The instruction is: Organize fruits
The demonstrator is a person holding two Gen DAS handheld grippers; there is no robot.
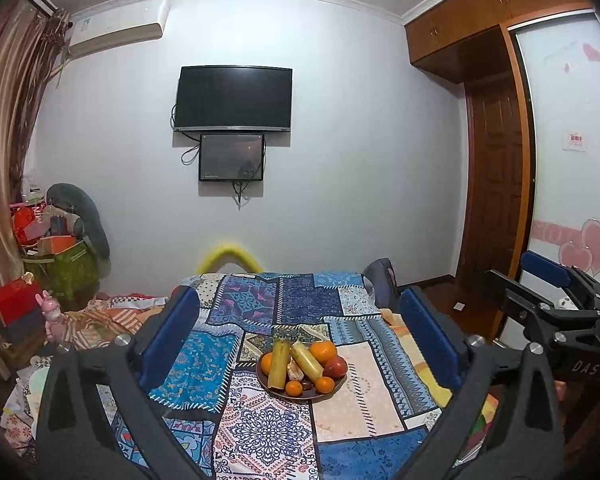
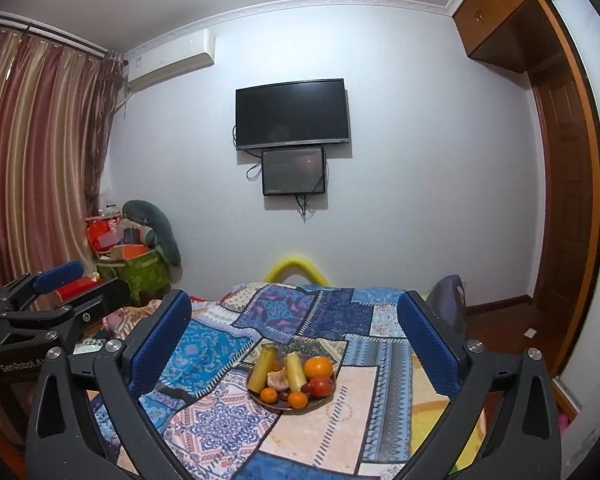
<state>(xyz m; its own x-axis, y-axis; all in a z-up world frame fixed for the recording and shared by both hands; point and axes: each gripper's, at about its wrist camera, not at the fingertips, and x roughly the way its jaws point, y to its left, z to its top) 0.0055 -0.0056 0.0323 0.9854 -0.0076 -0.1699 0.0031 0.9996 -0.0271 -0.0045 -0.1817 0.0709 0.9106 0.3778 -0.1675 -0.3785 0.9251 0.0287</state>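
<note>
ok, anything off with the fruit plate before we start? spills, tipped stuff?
Nothing spilled. All fruit sits on the plate on the patchwork cloth. One oddity: a peeled mandarin lies among whole oranges and two yellow-green stalks leaning across the pile. Both grippers, left and right, are open, clear of it.

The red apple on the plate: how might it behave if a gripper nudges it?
The red apple looks round and smooth, so it would probably roll. It sits at the plate edge beside small oranges, so it may bump them or slip off.
</note>
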